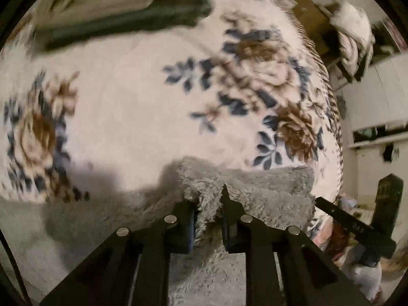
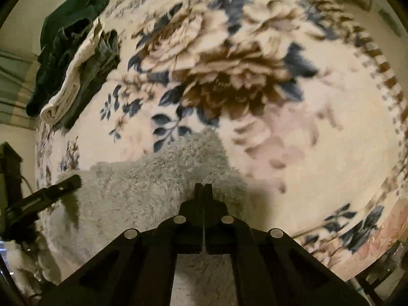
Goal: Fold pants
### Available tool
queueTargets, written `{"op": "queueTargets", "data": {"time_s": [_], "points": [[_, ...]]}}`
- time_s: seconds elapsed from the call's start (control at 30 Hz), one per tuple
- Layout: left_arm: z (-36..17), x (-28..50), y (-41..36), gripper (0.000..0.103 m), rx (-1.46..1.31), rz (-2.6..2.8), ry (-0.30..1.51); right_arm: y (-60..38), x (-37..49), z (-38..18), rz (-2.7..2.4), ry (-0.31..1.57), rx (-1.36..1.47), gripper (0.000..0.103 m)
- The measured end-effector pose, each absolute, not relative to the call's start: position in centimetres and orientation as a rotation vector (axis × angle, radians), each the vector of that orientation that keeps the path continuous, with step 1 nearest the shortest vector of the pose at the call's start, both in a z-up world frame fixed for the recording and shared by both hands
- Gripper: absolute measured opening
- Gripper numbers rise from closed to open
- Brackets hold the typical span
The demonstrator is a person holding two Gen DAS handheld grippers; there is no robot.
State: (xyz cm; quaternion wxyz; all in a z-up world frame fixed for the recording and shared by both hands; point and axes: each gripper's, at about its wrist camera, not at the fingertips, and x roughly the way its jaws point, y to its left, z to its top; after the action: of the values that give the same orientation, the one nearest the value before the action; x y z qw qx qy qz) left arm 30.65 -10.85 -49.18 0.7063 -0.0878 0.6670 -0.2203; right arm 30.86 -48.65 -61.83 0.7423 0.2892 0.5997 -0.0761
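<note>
Both grippers pinch the grey fleece pants [image 1: 255, 191] low in frame, probably to carry an edge over: left gripper [image 1: 207, 204] clamps a bunched edge, right gripper [image 2: 203, 186] has its jaws pressed together on the fabric.

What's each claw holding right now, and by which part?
Left claw pinches a bunched edge of the grey fleece pants. Right claw is shut over the same fabric; whether it grips any cannot be told.

The fluffy pants [image 1: 255, 191] were pale grey. The blanket [image 1: 132, 107] beneath was cream, printed with brown roses and navy leaves, and edged with a brown checked border. At ten o'clock in the right wrist view lay dark green and cream clothes [image 2: 74, 58]. Both grippers' fingers [image 2: 203, 191] were black.
</note>
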Motion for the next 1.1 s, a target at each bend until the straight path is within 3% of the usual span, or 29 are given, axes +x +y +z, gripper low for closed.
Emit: {"op": "queueTargets", "data": {"time_s": [0.07, 0.13, 0.23, 0.27, 0.37, 0.47, 0.5, 0.53, 0.57, 0.7, 0.87, 0.97, 1.07, 1.1], "points": [[-49.2, 30.3, -9.0, 0.033, -0.266, -0.492, 1.505, -48.7, 31.2, -62.2, -0.114, 1.367, 0.697, 0.004], [-48.9, 29.1, -6.6, 0.06, -0.349, -0.496, 1.511, -48.4, 31.0, -61.7, -0.083, 1.371, 0.694, 0.013], [-49.3, 27.3, -4.5, 0.066, -0.433, -0.501, 1.536, -48.0, 29.8, -61.4, -0.08, 1.362, 0.697, 0.055], [-49.8, 26.9, -4.2, 0.067, -0.454, -0.507, 1.553, -48.0, 29.3, -61.6, -0.079, 1.359, 0.714, 0.059], [-52.4, 25.3, -4.9, 0.067, -0.497, -0.552, 1.636, -47.7, 27.9, -62.9, -0.089, 1.382, 0.761, 0.059], [-54.5, 24.0, -7.9, 0.066, -0.367, -0.582, 1.681, -47.7, 26.9, -64.6, -0.118, 1.402, 0.804, 0.059], [-54.5, 23.6, -8.9, 0.062, -0.307, -0.581, 1.664, -47.8, 26.6, -65.0, -0.127, 1.405, 0.817, 0.059], [-54.0, 23.1, -9.8, 0.028, -0.26, -0.606, 1.621, -47.9, 26.4, -65.3, -0.136, 1.405, 0.828, 0.059], [-53.4, 22.8, -10.0, 0.019, -0.256, -0.62, 1.603, -47.9, 26.2, -65.5, -0.143, 1.404, 0.828, 0.059], [-49.8, 20.7, -7.9, 0.019, -0.338, -0.578, 1.502, -48.1, 26.0, -65.3, -0.139, 1.404, 0.813, 0.059], [-53.5, 18.3, -4.1, 0.02, -0.417, -0.426, 1.616, -47.7, 26.8, -64.7, -0.112, 1.426, 0.77, 0.059], [-54.3, 18.5, -3.4, 0.031, -0.477, -0.39, 1.679, -47.8, 27.4, -63.9, -0.104, 1.421, 0.759, 0.059], [-51.4, 19.0, -3.1, 0.033, -0.46, -0.393, 1.658, -48.3, 28.0, -63.2, -0.096, 1.402, 0.789, 0.059], [-50.0, 19.3, -3.1, 0.038, -0.434, -0.394, 1.629, -48.5, 28.1, -63.1, -0.092, 1.395, 0.809, 0.059]]}}
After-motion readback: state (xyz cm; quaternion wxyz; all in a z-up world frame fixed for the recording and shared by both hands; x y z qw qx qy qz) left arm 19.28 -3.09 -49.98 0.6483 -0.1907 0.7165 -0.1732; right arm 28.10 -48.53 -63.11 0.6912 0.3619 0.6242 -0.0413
